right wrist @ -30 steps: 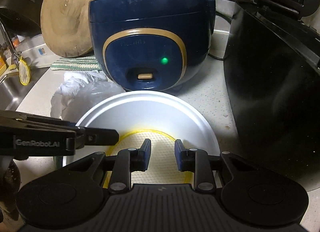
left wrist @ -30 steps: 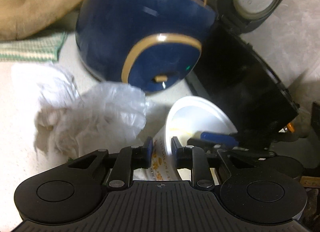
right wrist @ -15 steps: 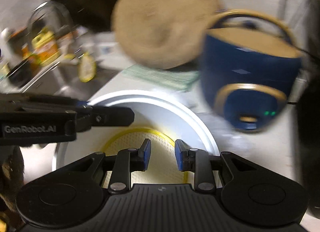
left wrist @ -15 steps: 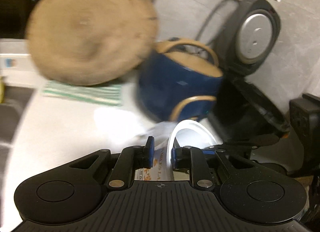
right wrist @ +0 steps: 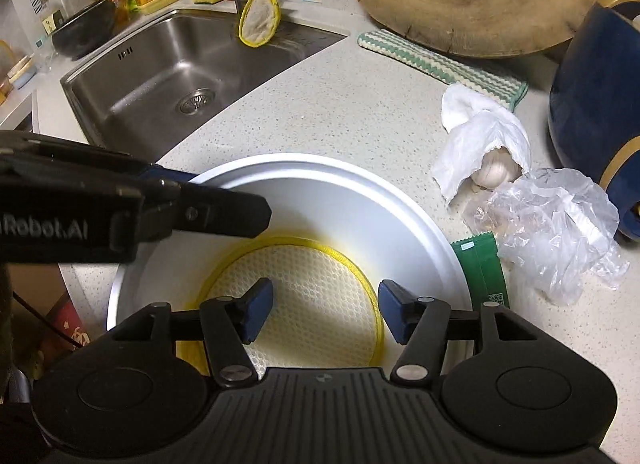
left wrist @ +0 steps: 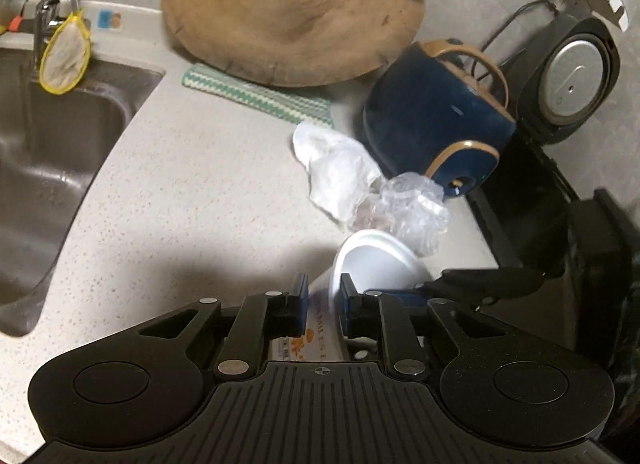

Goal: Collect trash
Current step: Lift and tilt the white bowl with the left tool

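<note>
Your left tongs (left wrist: 323,306) pinch the rim of the round white bowl (right wrist: 332,200) above the desk (right wrist: 360,112), your right tongs (right wrist: 325,314) gape empty: next, I reckon, reach right for the crumpled clear plastic bag (right wrist: 560,228) beside it.

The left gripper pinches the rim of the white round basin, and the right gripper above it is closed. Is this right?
Not quite. In the right wrist view the right gripper is open above the white round basin, its blue pads wide apart. The left gripper does pinch the rim.
</note>
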